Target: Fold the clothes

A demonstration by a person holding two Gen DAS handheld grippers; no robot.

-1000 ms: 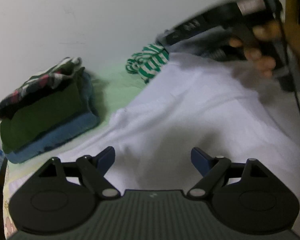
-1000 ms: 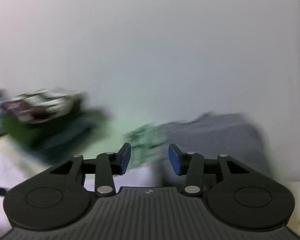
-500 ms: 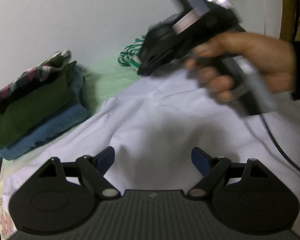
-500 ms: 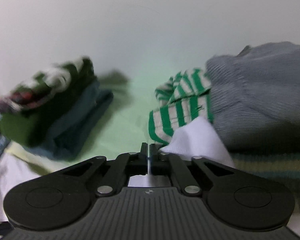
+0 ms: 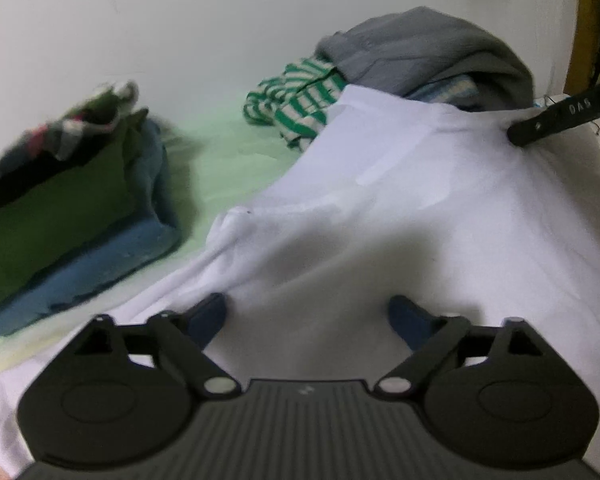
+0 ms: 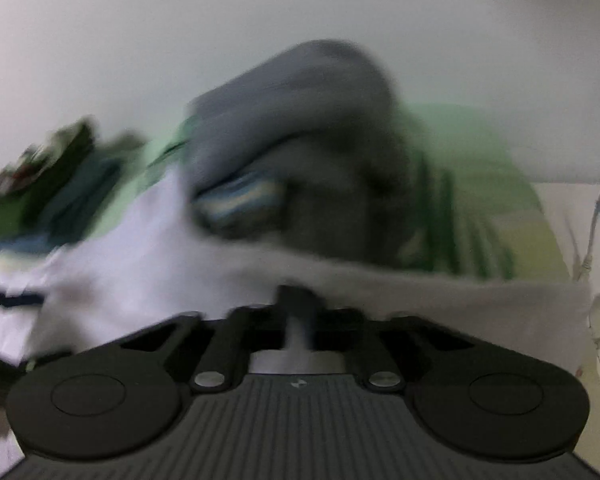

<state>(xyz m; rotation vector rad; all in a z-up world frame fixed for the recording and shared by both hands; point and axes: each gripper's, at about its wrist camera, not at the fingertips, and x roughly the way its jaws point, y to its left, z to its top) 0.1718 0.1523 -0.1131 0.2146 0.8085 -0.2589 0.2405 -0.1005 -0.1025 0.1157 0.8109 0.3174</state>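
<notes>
Fingers of the right gripper are pinching the white shirt at lower centre. Left gripper is hovering spread over it, beside folded clothes at left.

A plain white wall fills the back; a pale green sheet covers the surface below; cables hang at right.

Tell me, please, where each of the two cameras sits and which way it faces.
Left wrist: on the left tool, open, looking forward over the spread white cotton shirt toward the folded pile of green and blue clothes; the right tool's black tip shows.
Right wrist: on the right tool, shut on the white shirt's edge, facing the crumpled grey knit sweater; blurred.
Shared: shirt, sweater, folded pile, pale green bedsheet.
</notes>
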